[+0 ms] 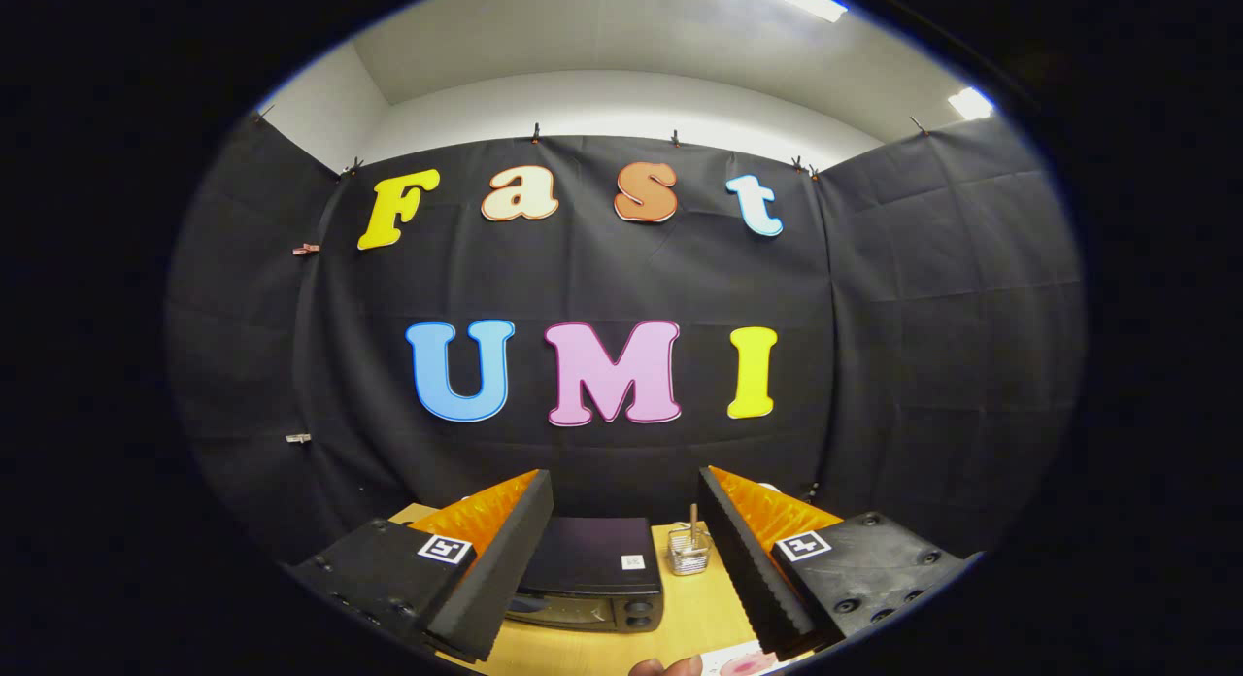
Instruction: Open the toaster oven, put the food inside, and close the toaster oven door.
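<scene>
A black toaster oven (592, 574) stands on the wooden table (704, 613), seen from above between and below my fingers, its door shut. My gripper (626, 521) is open and held high over the table, with nothing between its fingers. The left finger (505, 550) overlaps the oven's left side. Near the table's front edge, by the right finger (743, 559), lies a pale plate (743, 661) with something pink on it. A fingertip of a person's hand (665, 666) shows just left of that plate.
A small wire basket (689, 550) with an upright stick in it stands on the table to the right of the oven. The black cloth wall closes off the back and both sides of the booth.
</scene>
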Demonstrator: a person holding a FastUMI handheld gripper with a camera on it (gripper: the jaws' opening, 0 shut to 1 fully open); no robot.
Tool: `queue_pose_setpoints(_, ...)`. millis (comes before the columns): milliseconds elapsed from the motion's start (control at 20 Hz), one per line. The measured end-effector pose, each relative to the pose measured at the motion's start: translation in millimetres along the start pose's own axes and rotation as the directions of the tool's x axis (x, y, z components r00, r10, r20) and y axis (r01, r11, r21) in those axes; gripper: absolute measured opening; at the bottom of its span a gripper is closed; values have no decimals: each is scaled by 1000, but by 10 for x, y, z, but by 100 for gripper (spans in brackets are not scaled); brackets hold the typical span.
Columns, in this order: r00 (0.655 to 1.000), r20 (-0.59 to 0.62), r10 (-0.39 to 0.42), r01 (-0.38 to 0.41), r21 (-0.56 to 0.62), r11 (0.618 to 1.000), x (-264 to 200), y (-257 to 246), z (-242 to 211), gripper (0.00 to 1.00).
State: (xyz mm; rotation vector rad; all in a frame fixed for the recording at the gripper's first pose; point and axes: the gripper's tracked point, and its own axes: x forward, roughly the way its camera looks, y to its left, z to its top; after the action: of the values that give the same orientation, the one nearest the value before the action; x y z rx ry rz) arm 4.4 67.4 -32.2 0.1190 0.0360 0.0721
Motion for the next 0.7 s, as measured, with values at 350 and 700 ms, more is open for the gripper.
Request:
queue_pose_setpoints(350, 997, -60, 52, -51, 17, 999, 233, 581, -524, 98)
queue_pose_setpoints(700, 980, -190, 56, -57, 1, 998, 487, 1000, -1373, 99)
